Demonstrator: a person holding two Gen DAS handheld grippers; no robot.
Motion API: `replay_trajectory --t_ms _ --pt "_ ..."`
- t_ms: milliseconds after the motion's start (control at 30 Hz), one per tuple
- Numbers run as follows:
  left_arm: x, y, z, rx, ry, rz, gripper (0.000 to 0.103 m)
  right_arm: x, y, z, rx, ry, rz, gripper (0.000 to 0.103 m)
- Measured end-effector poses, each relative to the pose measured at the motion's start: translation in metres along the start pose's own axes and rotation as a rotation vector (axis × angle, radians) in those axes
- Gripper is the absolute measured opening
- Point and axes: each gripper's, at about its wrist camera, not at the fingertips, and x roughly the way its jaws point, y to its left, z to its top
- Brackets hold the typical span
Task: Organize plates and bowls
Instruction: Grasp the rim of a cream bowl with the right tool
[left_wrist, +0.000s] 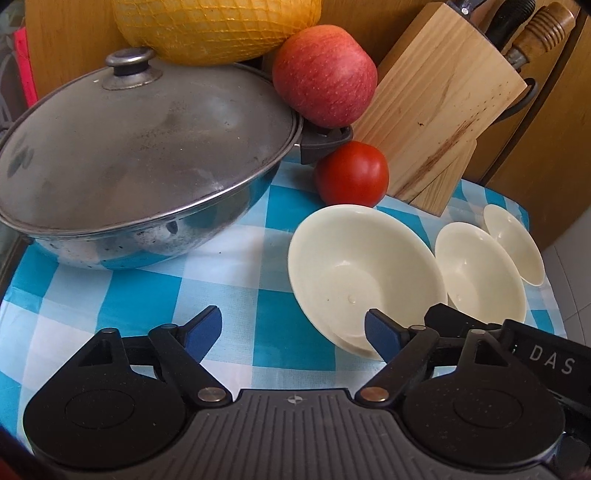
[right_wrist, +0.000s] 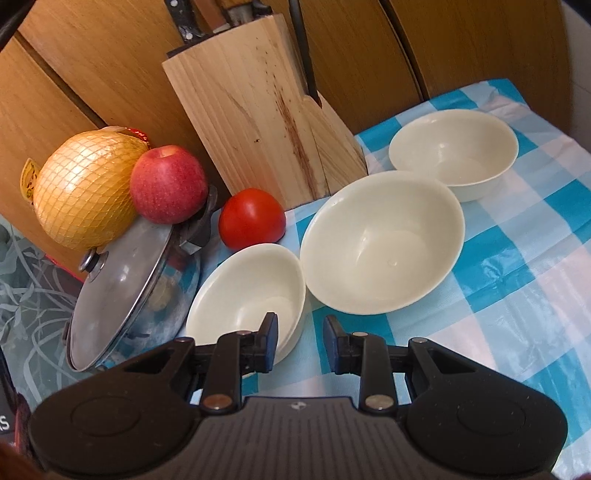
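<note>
Centrally, three cream bowls (right_wrist: 382, 242) in row on tabletop (right_wrist: 517, 280) near back edge: rigid, smooth, likely slippery, breakable; grip rim. Left tongs (left_wrist: 293, 332) wide, empty; right tongs (right_wrist: 301, 343) narrow, empty.

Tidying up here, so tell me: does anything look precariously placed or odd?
Yes: the red apple perches on the pot's handle, leaning against the netted pomelo, where it might roll off. The three bowls sit upright.
</note>
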Motion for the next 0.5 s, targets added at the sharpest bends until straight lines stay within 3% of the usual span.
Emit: replay_trajectory --t_ms 100,333,500 --pt "0.005 -0.002 -0.001 0.014 0.014 0.004 0.079 0.006 0.003 0.000 -0.014 0.016 0.004 0.020" --pt "0.010 -0.008 -0.005 0.056 0.039 -0.007 0.045 0.013 0.007 -0.003 -0.024 0.052 0.005 0.010" --pt "0.005 -0.013 -0.009 0.088 0.030 -0.011 0.042 0.003 0.012 -0.003 -0.051 0.046 0.014 0.009"
